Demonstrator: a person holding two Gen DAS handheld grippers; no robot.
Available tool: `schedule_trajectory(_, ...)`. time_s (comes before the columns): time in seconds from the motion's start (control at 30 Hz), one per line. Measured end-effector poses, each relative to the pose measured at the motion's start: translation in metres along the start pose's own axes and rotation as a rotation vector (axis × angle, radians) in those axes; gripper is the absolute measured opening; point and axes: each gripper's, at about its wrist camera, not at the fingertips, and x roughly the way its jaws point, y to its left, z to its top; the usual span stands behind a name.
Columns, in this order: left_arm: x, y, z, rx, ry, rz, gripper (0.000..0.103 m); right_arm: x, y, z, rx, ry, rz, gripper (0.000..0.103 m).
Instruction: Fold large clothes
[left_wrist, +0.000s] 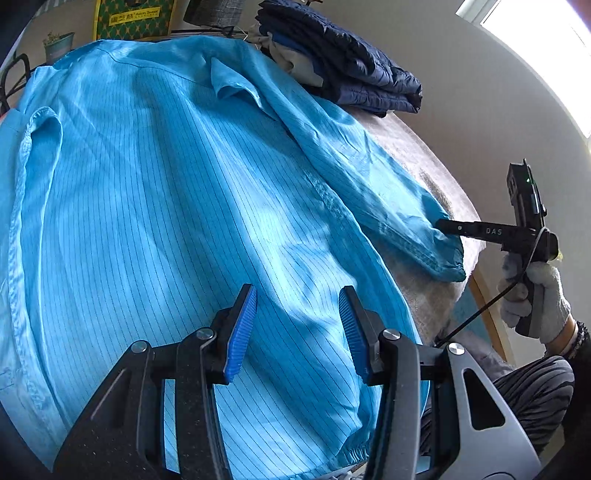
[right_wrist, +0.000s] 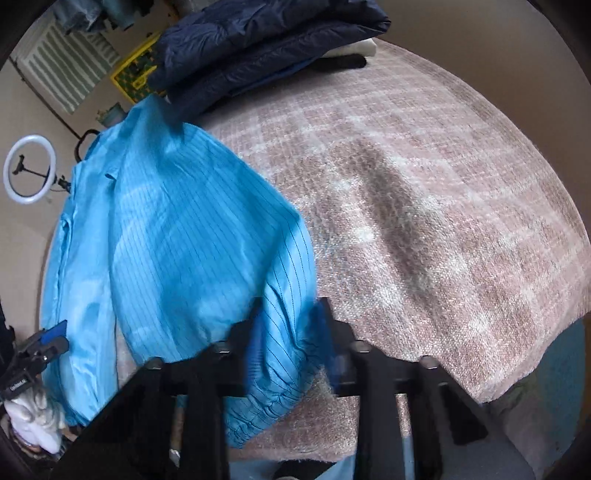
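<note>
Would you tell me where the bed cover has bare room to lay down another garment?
The pink checked cover is bare right of the blue coat's sleeve, from the front edge up to the folded navy jackets. The coat fills the left side; the far corner is crowded by the jacket stack.

Jacket (left_wrist: 166, 206) spread flat on blanket (right_wrist: 424, 206), one sleeve (left_wrist: 399, 218) stretched toward the blanket's edge. Folded clothes pile (left_wrist: 354, 62) on the blanket behind the jacket, touching its collar end. Ring light (right_wrist: 29, 168) beyond the jacket's far side.
</note>
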Motion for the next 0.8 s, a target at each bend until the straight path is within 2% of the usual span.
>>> schedule_trajectory(0.13, 0.000, -0.002, -0.001, 0.002, 0.002, -0.003, 0.047, -0.023, 0.008, 0.007, -0.020, -0.079, -0.027, 0.003)
schedule_trajectory(0.27, -0.015, 0.000, 0.001, -0.013, -0.041, -0.016, 0.047, -0.060, 0.023, 0.017, -0.057, -0.182, -0.061, 0.002)
schedule_trajectory(0.37, -0.030, 0.008, 0.003, -0.041, -0.079, -0.020, 0.047, -0.093, 0.050, 0.020, -0.143, -0.274, -0.084, 0.002)
schedule_trajectory(0.5, -0.054, 0.023, 0.005, -0.088, -0.135, -0.020, 0.047, -0.130, 0.096, 0.014, -0.259, -0.380, -0.067, 0.002)
schedule_trajectory(0.63, -0.081, 0.045, 0.004, -0.163, -0.197, -0.026, 0.047, -0.147, 0.147, -0.005, -0.379, -0.420, -0.004, 0.002)
schedule_trajectory(0.7, -0.092, 0.056, 0.002, -0.200, -0.225, -0.024, 0.047, -0.149, 0.178, -0.022, -0.481, -0.430, 0.012, 0.002)
schedule_trajectory(0.8, -0.108, 0.073, -0.002, -0.255, -0.262, -0.023, 0.047, -0.140, 0.222, -0.050, -0.625, -0.397, 0.069, 0.002)
